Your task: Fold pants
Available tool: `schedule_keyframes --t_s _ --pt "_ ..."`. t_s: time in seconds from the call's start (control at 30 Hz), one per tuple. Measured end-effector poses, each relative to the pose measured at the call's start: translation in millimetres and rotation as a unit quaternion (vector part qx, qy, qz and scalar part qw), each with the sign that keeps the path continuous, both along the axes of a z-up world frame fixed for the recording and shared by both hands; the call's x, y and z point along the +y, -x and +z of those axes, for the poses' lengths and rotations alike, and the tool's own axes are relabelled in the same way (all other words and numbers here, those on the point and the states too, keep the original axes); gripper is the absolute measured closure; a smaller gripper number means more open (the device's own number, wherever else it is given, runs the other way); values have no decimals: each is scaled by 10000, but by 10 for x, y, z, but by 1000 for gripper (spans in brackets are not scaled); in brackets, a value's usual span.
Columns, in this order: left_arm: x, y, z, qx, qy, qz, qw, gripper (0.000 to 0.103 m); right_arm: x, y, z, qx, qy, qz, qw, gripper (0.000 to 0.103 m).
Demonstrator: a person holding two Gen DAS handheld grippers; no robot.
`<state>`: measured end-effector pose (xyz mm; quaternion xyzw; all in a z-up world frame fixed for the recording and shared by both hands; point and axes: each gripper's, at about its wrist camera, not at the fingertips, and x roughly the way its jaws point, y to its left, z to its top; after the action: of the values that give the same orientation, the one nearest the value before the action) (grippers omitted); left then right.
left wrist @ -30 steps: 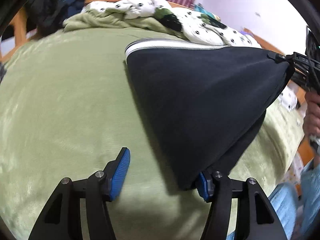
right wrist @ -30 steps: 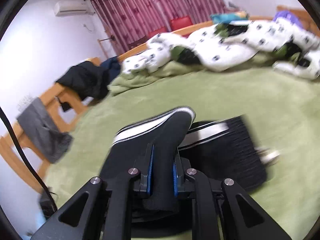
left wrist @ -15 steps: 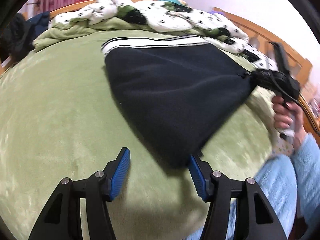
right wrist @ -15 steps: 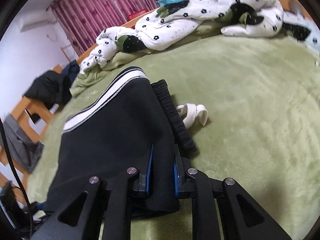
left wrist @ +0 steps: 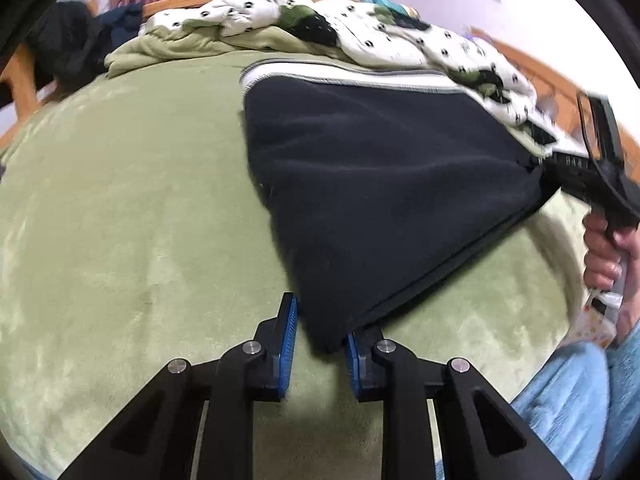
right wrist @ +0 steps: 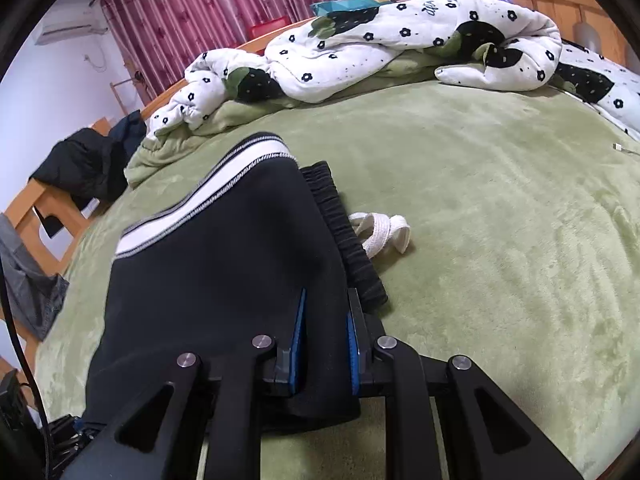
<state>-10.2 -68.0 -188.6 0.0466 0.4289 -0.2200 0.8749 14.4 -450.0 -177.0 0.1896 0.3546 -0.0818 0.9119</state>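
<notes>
Black fleece pants (left wrist: 380, 184) with a white side stripe (left wrist: 352, 76) lie folded on the green bed blanket (left wrist: 132, 208). My left gripper (left wrist: 320, 344) has its jaws narrowed around the near corner of the pants, with a gap still showing. My right gripper (right wrist: 323, 336) is shut on the other corner of the pants (right wrist: 224, 280) and holds it slightly raised; it also shows in the left wrist view (left wrist: 576, 176). The black ribbed waistband (right wrist: 344, 236) and a white drawstring (right wrist: 380, 232) lie beside the fold.
A white flowered quilt (right wrist: 400, 40) is heaped along the far side of the bed. Dark clothes (right wrist: 88, 164) hang on a wooden chair at the left. The wooden bed frame (left wrist: 532, 68) runs behind. My blue-sleeved arm (left wrist: 580, 400) is at lower right.
My left gripper's jaws have closed in from wide open to close around the near pants corner. My right gripper stays clamped and has lowered the fold onto the blanket.
</notes>
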Motion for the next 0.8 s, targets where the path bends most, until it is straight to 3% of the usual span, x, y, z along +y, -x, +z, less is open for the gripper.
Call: schedule_keyframes --t_s 0.1,0.2,0.37,0.43,0.5,0.6,0.8 --pt "-44 -40 33 76 -8 44 10000 84 -10 -13 -48 43 55 45 10000 86" --pt "-7 4 59 238 -60 -232 9994 85 -24 0 -24 137 30 140 9998 84" --pt "247 201 249 420 -211 -497 9977 84 86 -7 209 332 827 343 9954 72" --pt "343 152 343 462 -39 -408 9981 72 86 -81 353 181 989 343 9943 52" --pt "411 40 418 470 148 -283 9984 51 72 -206 438 75 1004 433 9940 41" --pt "413 -222 540 267 278 -183 9991 50 51 -527 475 265 1163 538 9914 39" --pt "259 -889 589 308 745 -93 9967 50 -143 -1122 161 956 364 860 9910 39"
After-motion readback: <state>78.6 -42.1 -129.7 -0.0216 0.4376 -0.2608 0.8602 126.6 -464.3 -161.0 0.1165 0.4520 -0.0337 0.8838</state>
